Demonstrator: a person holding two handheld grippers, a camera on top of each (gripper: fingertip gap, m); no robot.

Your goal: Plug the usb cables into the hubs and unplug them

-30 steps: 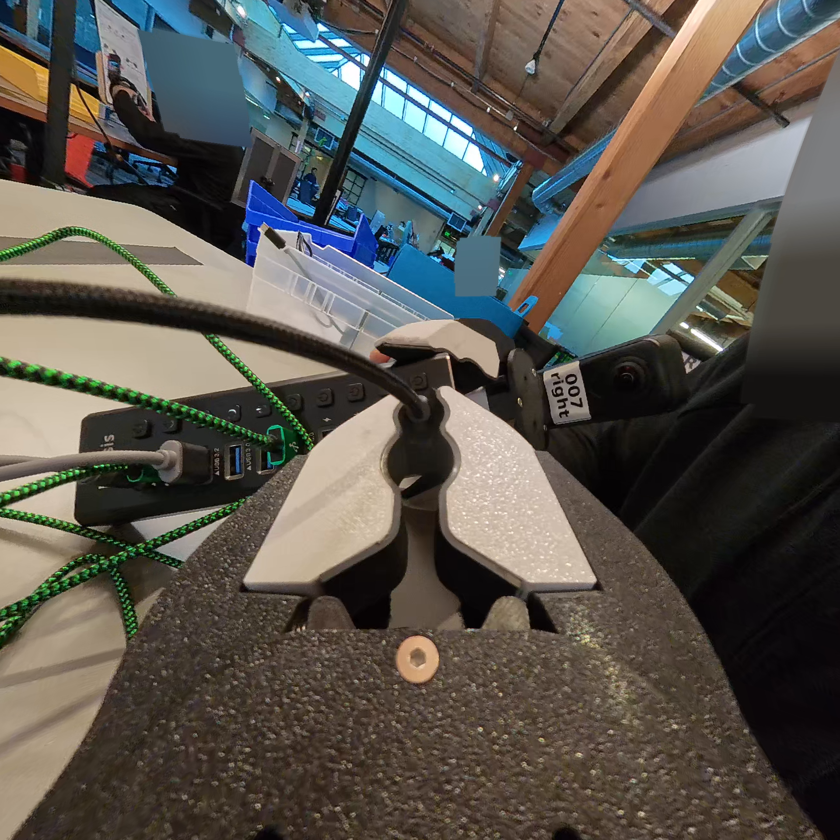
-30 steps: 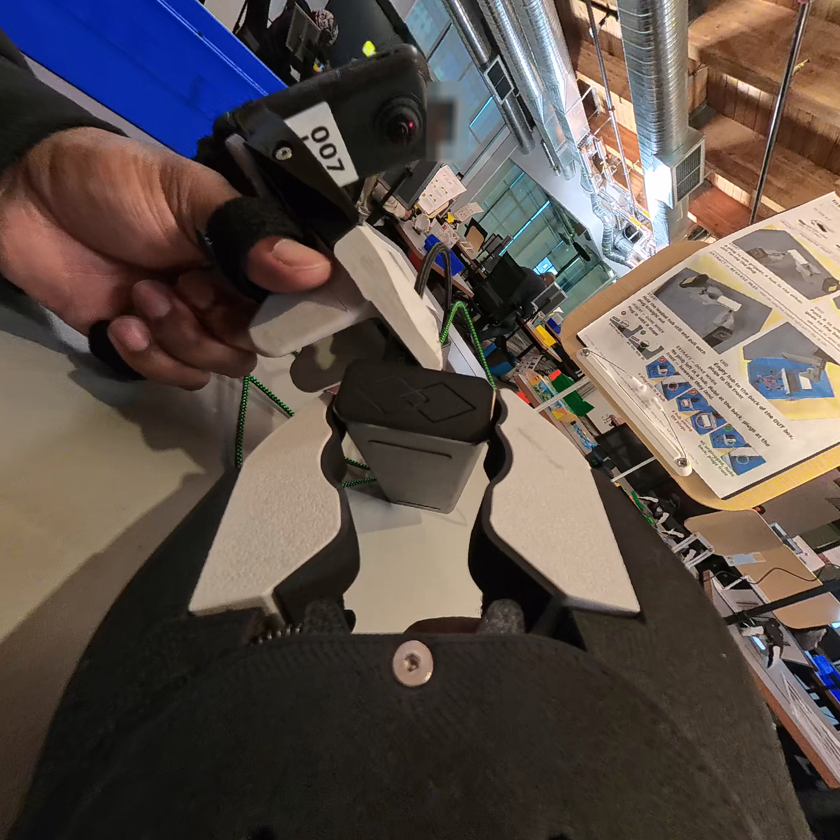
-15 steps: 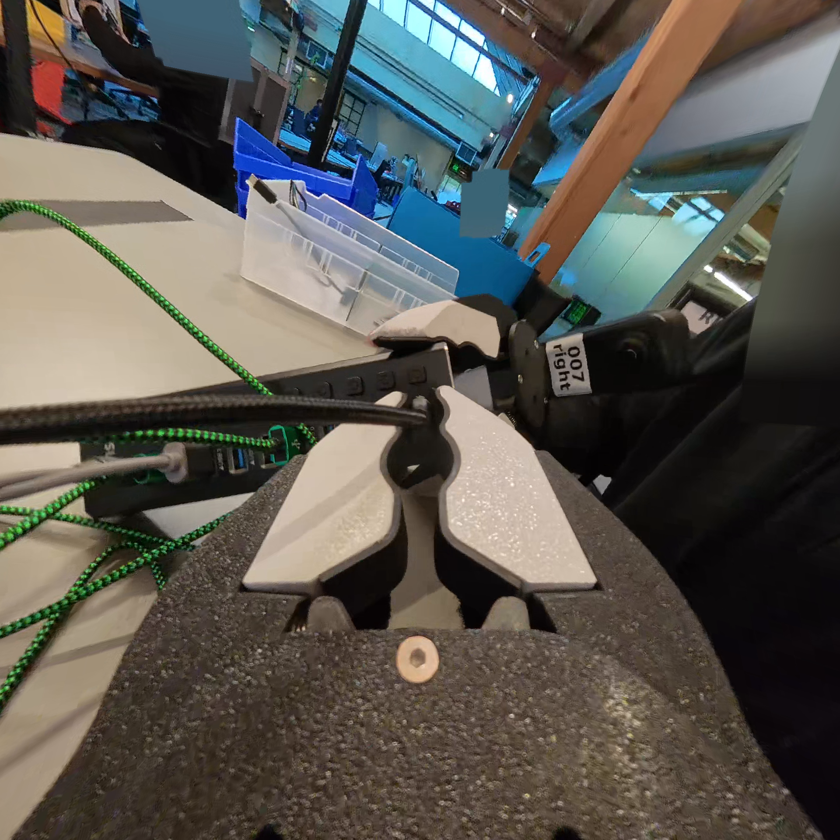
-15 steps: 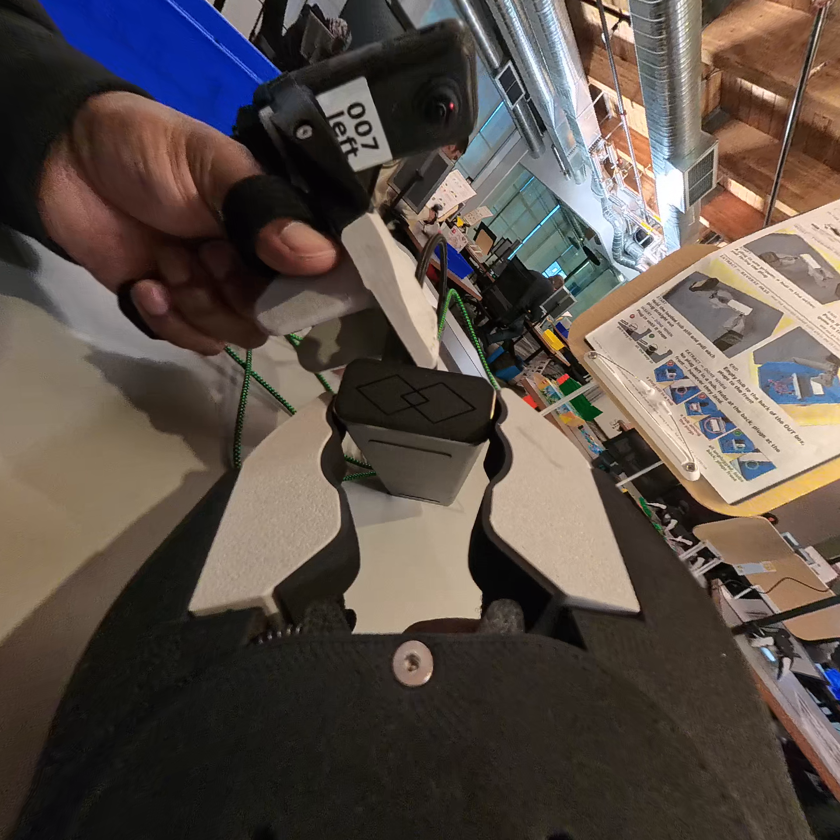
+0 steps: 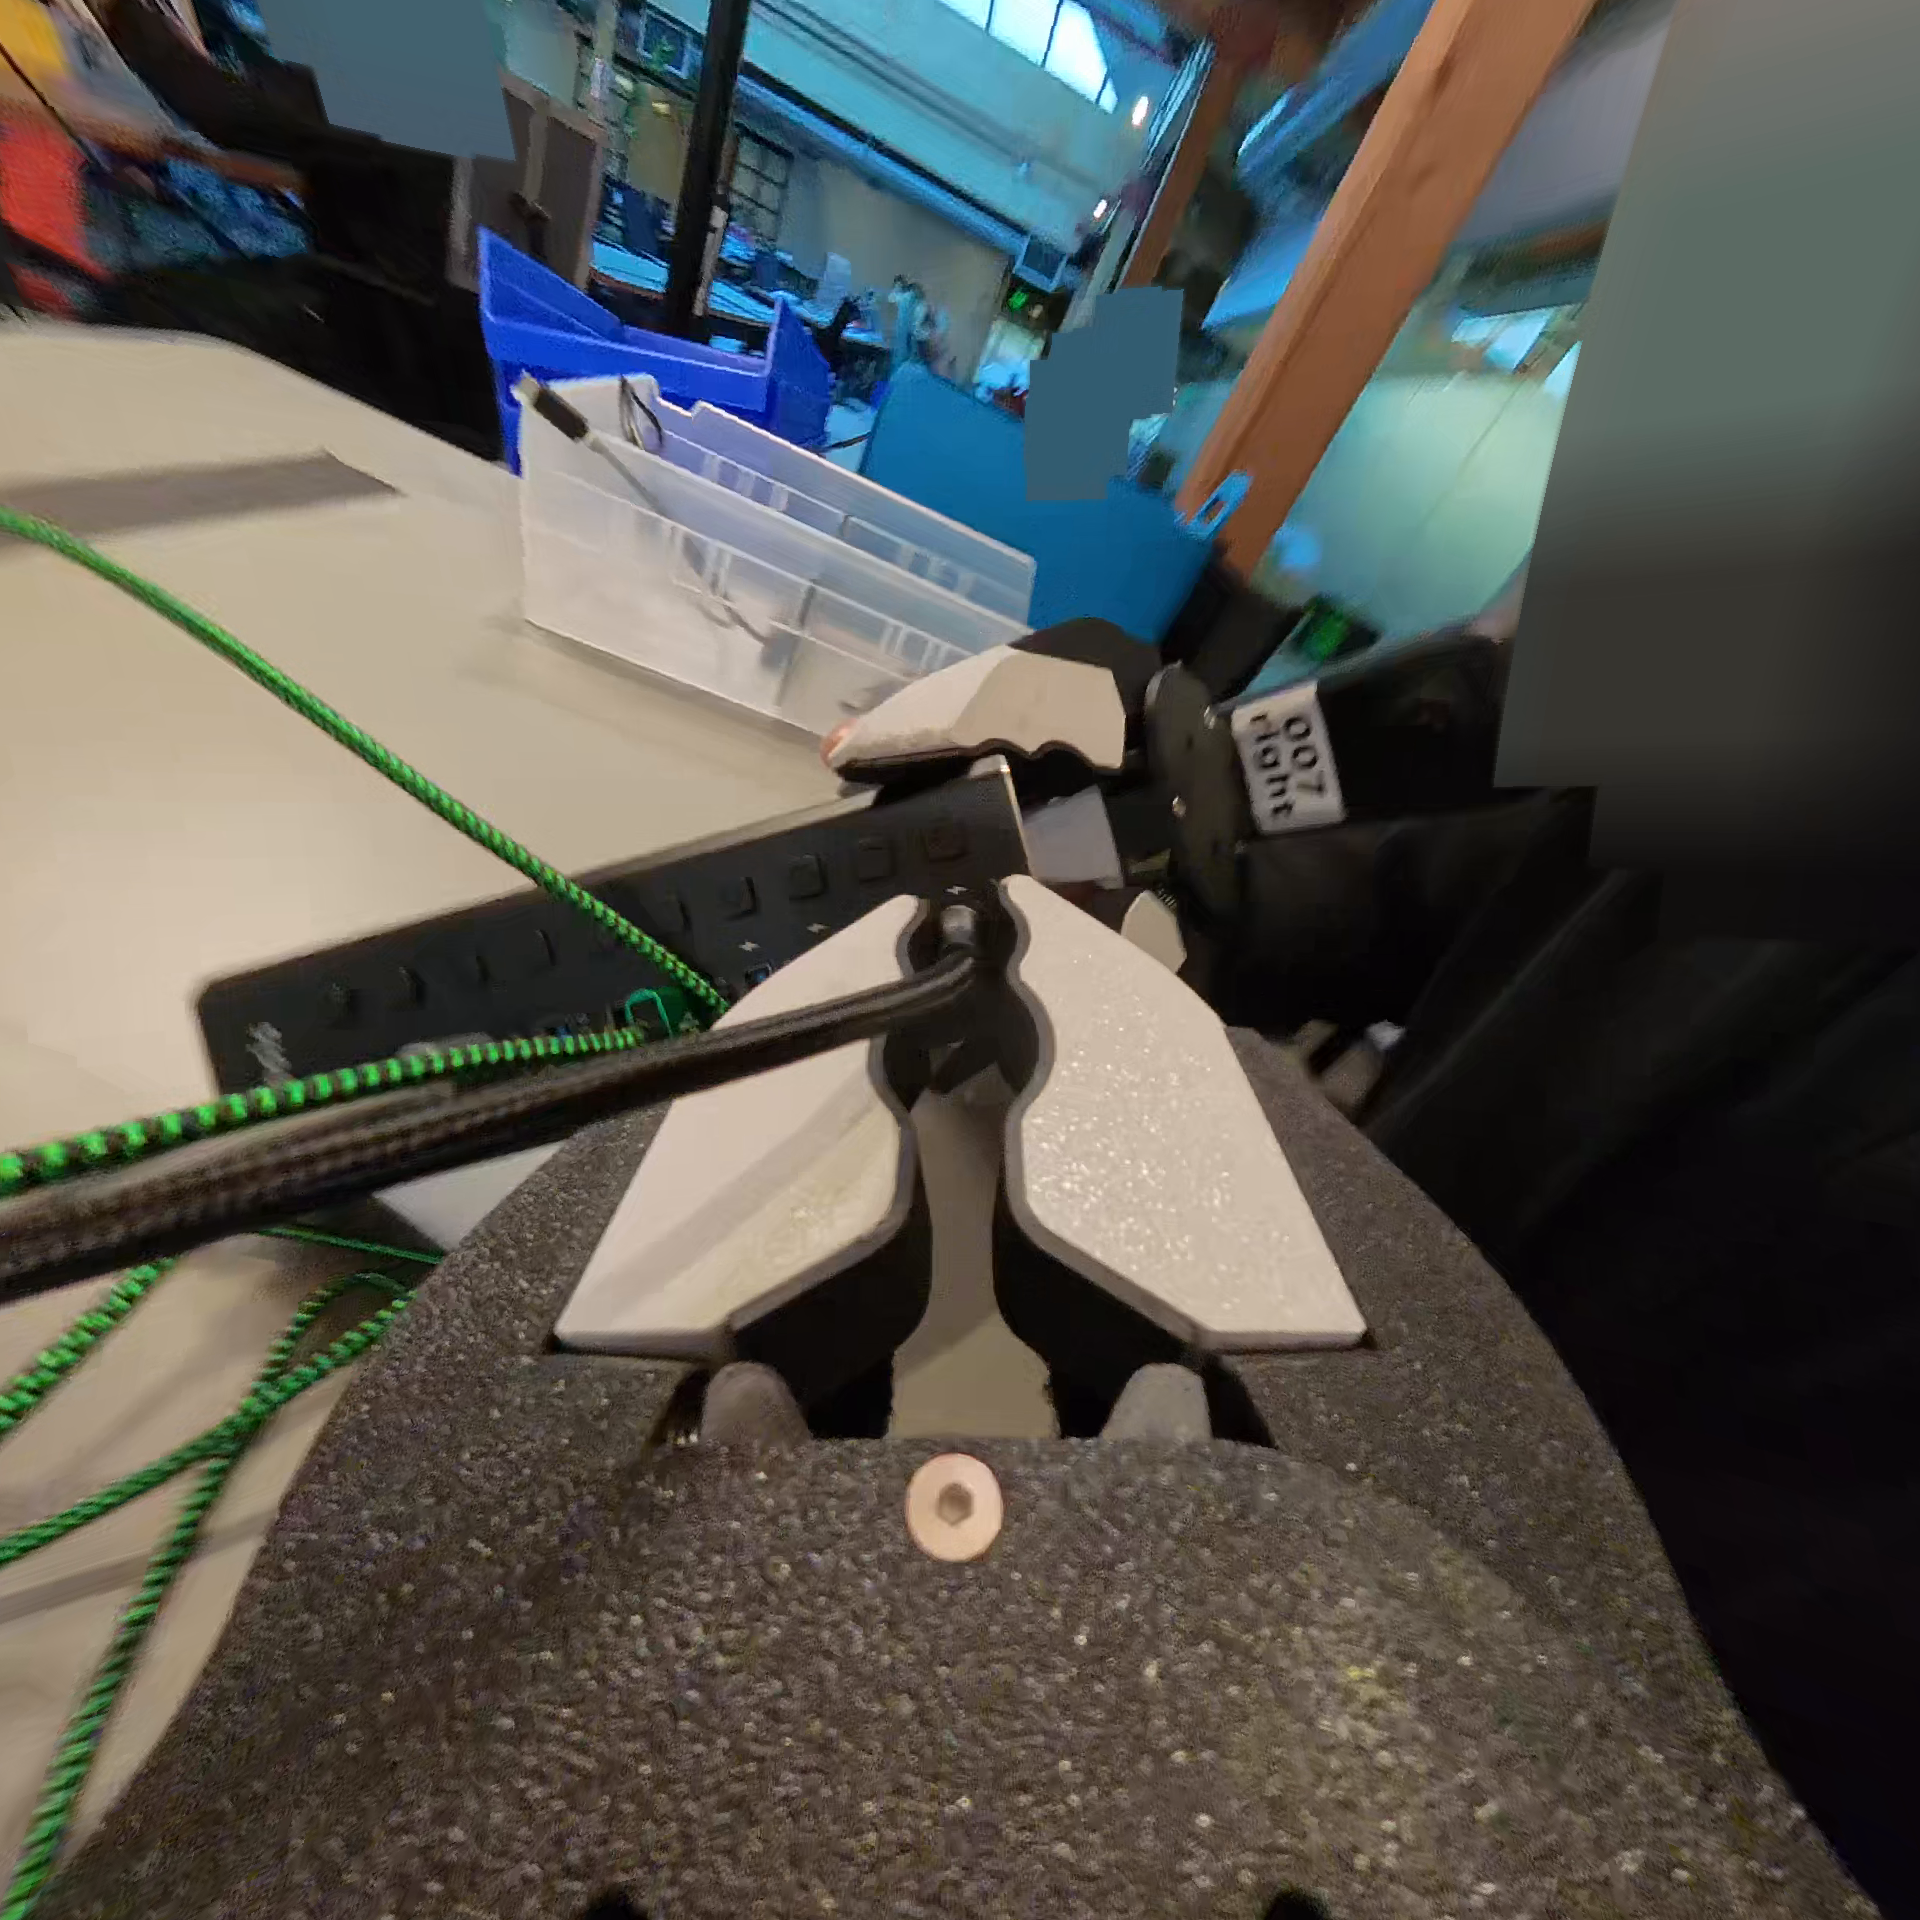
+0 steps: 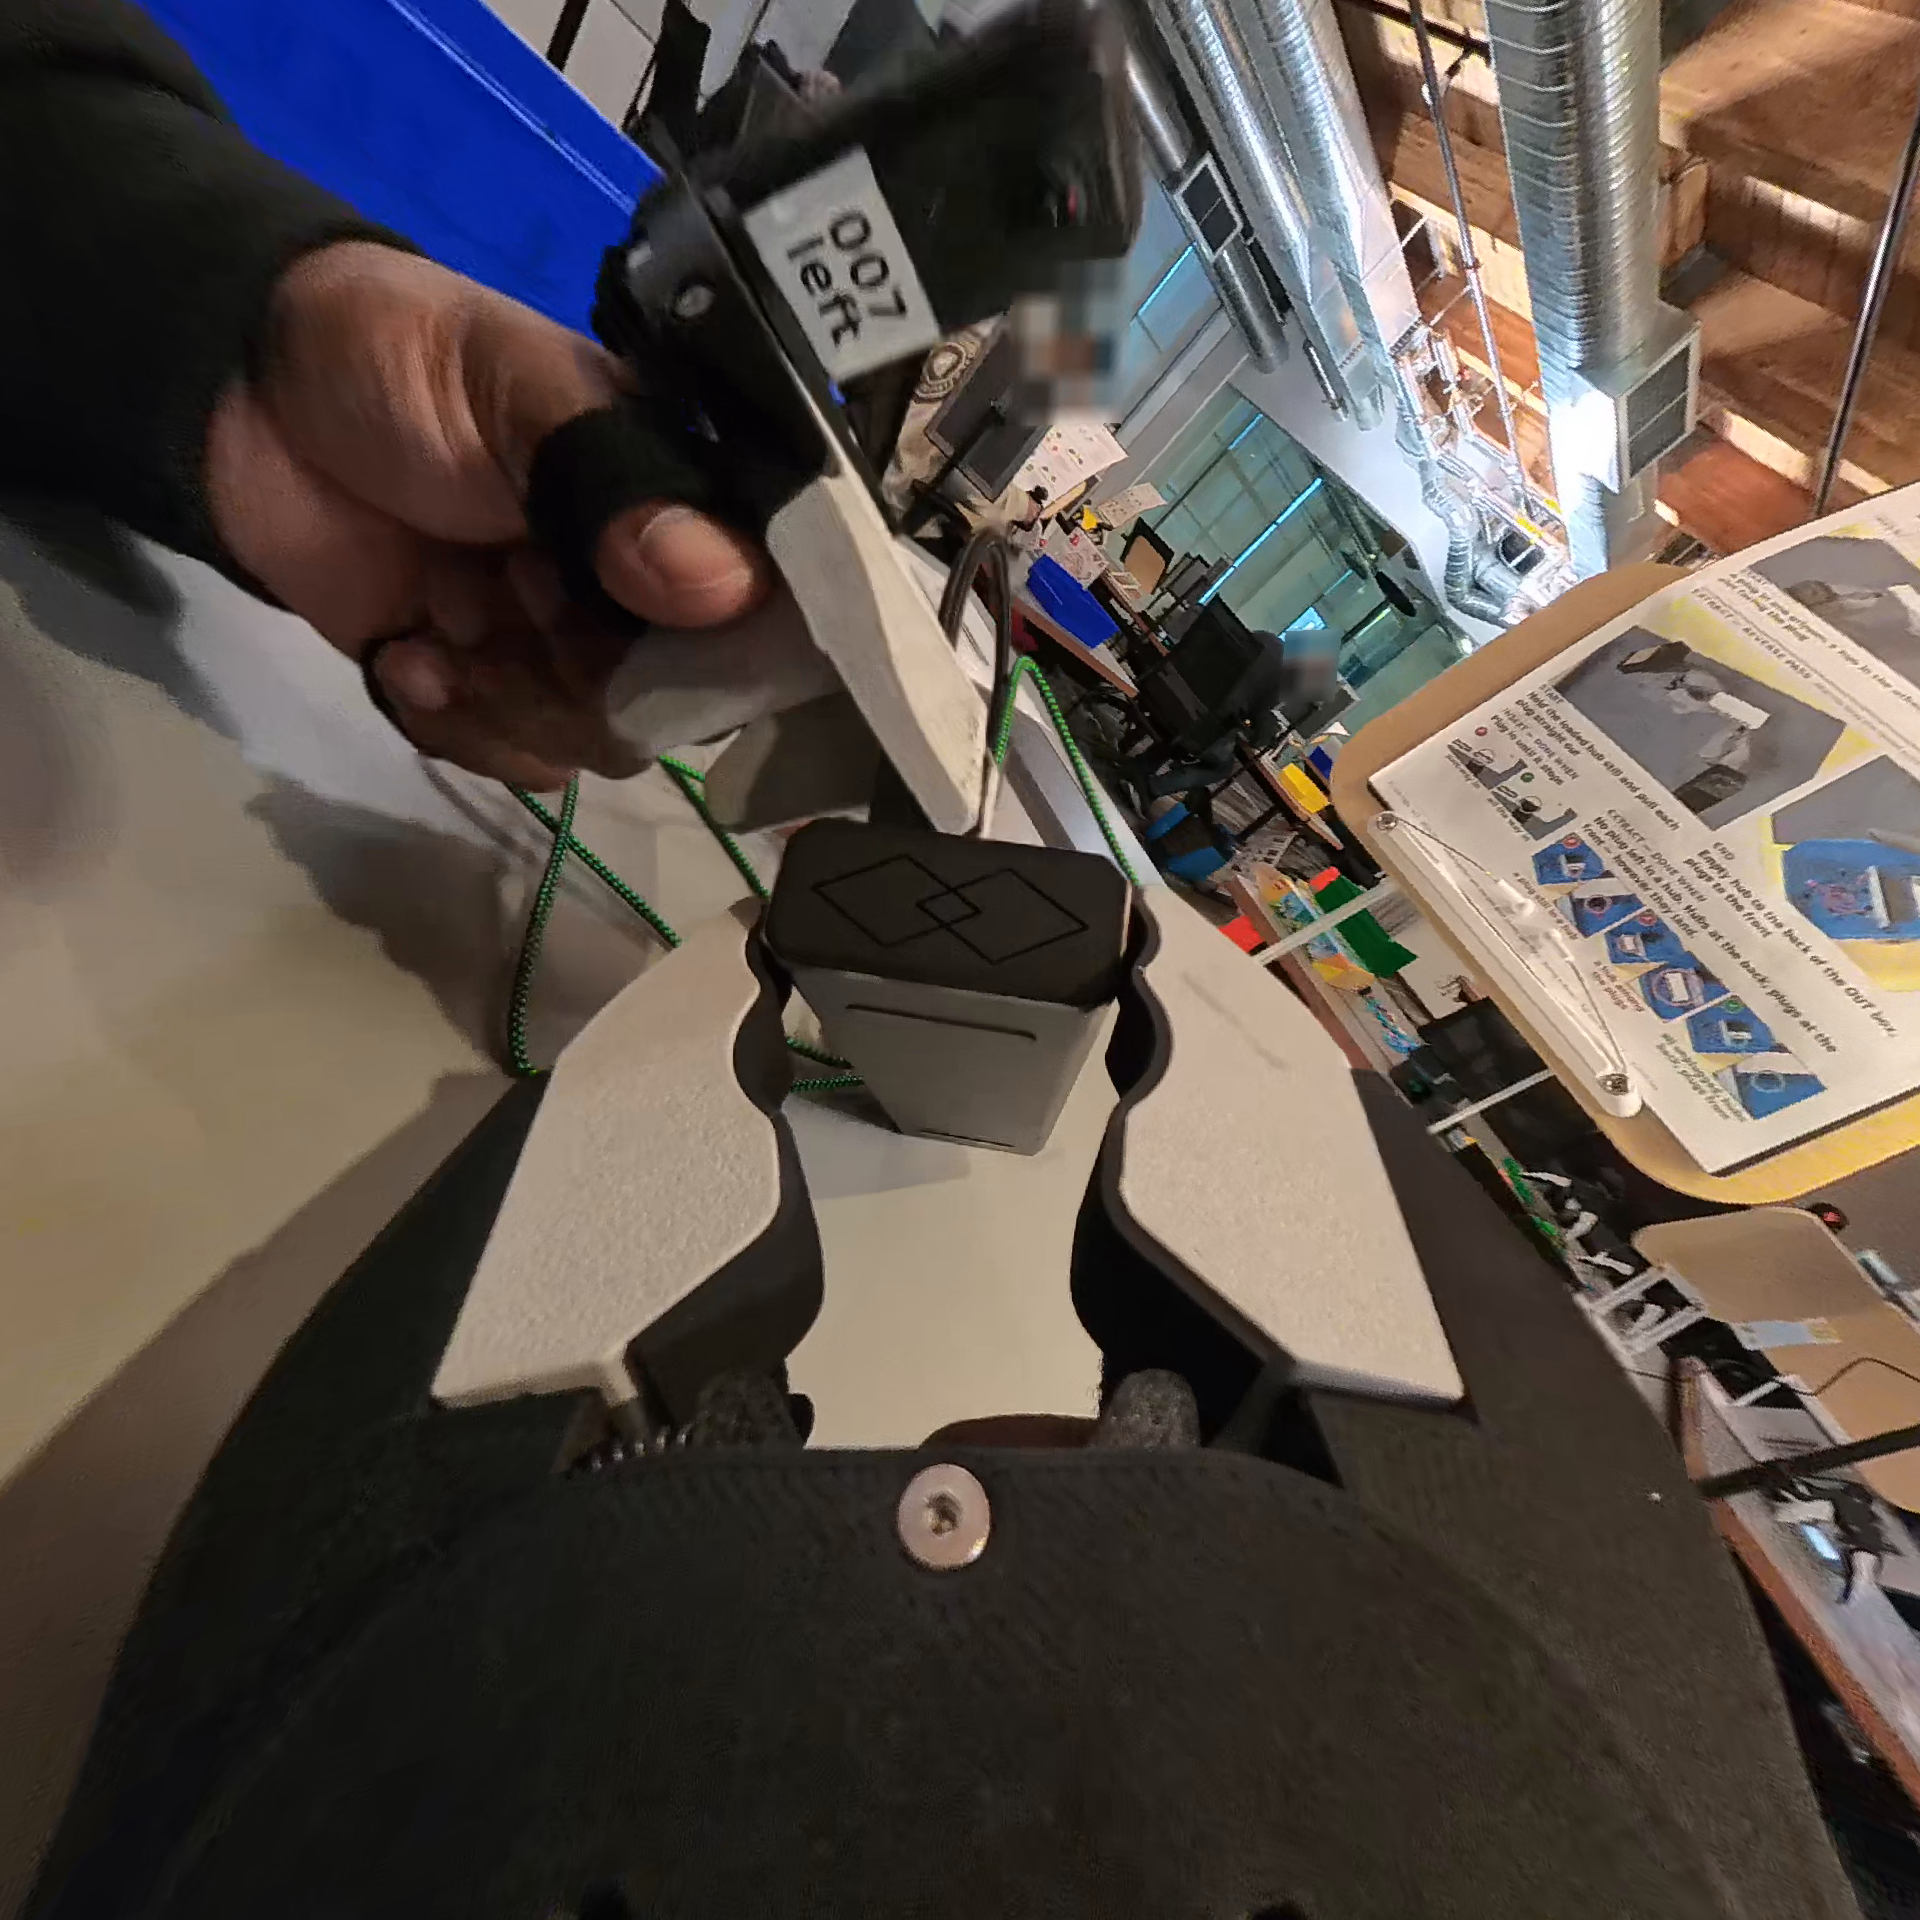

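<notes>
A long black USB hub (image 5: pixel 582 940) lies on the pale table, and its end cap (image 6: pixel 945 914) fills the right wrist view. My right gripper (image 6: pixel 945 940) is shut on that end of the hub; it also shows in the left wrist view (image 5: pixel 997 717). My left gripper (image 5: pixel 961 940) is shut on the plug of a black braided cable (image 5: pixel 436 1117), right at the hub's front face near its right end. The plug tip is hidden between the fingers. In the right wrist view the left gripper (image 6: pixel 894 707), held by a hand, hangs just above the hub. Green braided cables (image 5: pixel 343 727) run to ports farther left.
A clear plastic compartment box (image 5: pixel 748 582) stands on the table behind the hub, with blue bins (image 5: pixel 644 353) beyond it. An instruction sheet on a board (image 6: pixel 1683 862) stands to the right. Loose green cable loops (image 5: pixel 156 1455) lie on the table at the near left. The grippers are tip to tip, or close to it.
My left gripper has lowered with the black cable's plug toward the hub's front face, and the cable now trails low to the left. My right gripper has kept its hold on the hub.
</notes>
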